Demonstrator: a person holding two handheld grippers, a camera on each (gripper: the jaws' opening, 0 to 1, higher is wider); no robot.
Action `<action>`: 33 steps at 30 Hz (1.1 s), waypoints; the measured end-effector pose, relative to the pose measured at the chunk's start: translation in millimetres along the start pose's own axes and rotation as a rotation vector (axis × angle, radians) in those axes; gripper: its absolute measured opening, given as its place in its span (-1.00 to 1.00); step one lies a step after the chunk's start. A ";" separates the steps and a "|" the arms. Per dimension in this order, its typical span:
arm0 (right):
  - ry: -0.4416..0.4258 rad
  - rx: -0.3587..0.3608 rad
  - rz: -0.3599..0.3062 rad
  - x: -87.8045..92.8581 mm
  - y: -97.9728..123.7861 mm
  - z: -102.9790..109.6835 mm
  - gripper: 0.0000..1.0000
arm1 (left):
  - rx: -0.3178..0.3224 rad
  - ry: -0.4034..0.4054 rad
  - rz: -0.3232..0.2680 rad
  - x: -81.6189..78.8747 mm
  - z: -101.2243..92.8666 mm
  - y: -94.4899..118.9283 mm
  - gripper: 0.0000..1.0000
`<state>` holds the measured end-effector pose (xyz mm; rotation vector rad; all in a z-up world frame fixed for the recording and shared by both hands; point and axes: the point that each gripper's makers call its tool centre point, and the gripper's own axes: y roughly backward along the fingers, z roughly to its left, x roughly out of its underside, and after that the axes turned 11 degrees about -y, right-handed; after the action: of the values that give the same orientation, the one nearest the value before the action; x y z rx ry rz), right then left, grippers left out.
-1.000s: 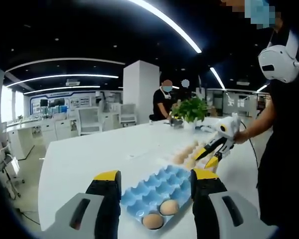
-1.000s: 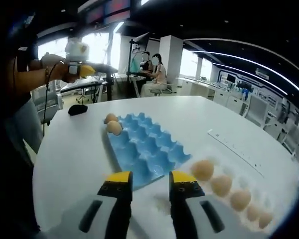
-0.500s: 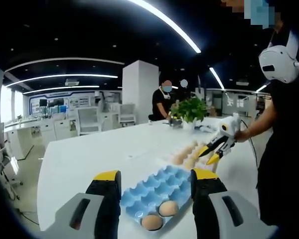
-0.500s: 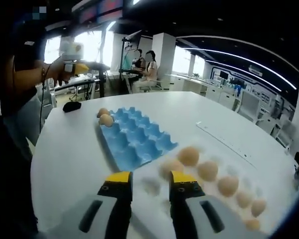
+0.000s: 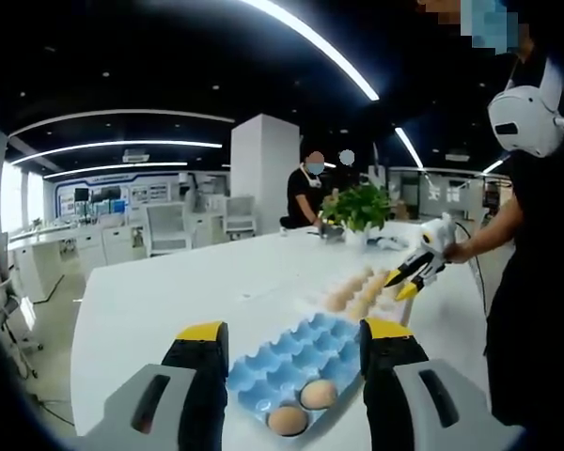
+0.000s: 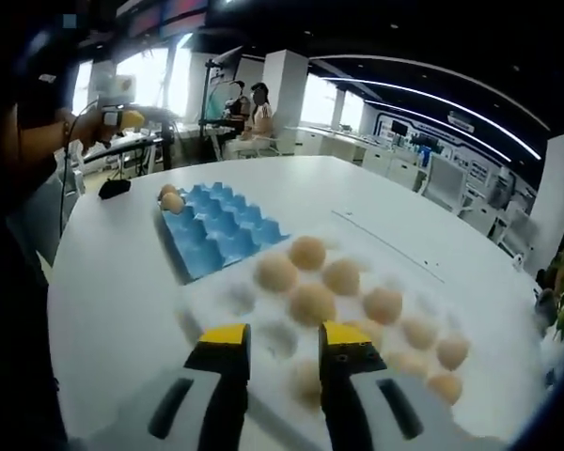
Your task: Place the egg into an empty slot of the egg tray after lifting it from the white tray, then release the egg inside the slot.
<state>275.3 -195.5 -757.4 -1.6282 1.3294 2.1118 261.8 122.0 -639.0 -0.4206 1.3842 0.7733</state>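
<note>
Reaching comes first: the right gripper (image 6: 280,349) hangs over the white tray (image 6: 216,305) with jaws spread and nothing between them, eggs (image 6: 312,304) lying just ahead. Next it must lower and straddle 1 egg. The left gripper (image 5: 293,349), also spread and bare, hovers over the blue egg tray (image 5: 291,355), which holds 2 eggs.
</note>
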 end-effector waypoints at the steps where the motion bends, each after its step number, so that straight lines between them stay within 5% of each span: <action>1: -0.001 0.002 0.000 0.5 0.6 -0.9 -0.42 | 0.000 0.001 0.000 0.0 0.0 0.0 0.13; 33: -0.063 0.069 0.061 29.4 2.2 -31.6 -0.47 | 0.055 -0.016 0.011 1.5 -8.7 -1.7 0.14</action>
<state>284.4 -230.3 -781.3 -1.5001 1.4334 2.1075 256.8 115.3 -642.2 -0.3637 1.3907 0.7448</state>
